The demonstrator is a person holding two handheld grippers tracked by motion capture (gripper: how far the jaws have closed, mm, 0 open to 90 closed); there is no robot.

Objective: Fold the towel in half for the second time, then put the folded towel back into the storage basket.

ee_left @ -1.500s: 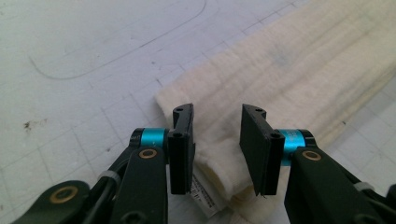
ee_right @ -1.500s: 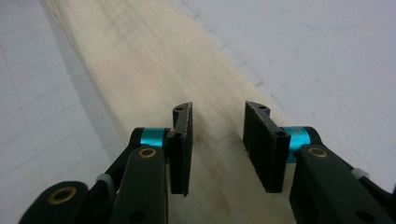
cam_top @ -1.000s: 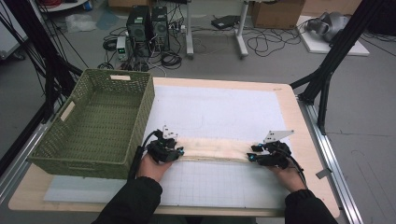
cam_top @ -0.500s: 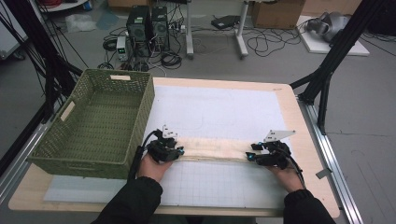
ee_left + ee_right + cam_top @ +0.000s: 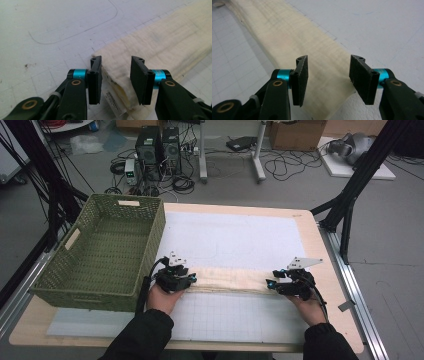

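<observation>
High view: folded cream cloth (image 5: 230, 281) stretched along table's (image 5: 305, 227) near half, left gripper (image 5: 186, 280) & right gripper (image 5: 270, 284) at its ends; green basket (image 5: 100, 251) by left edge.
Left gripper view: released, cloth end (image 5: 120, 80) between jaws, pads apart.
Right gripper view: just been opening, released, above cloth (image 5: 327, 82).

Open bench (image 5: 235, 237) surface is seen beyond the folded cloth (image 5: 230, 281). The left side is blocked by the green basket (image 5: 102, 252), just beside the left hand-held gripper (image 5: 189, 280).
</observation>
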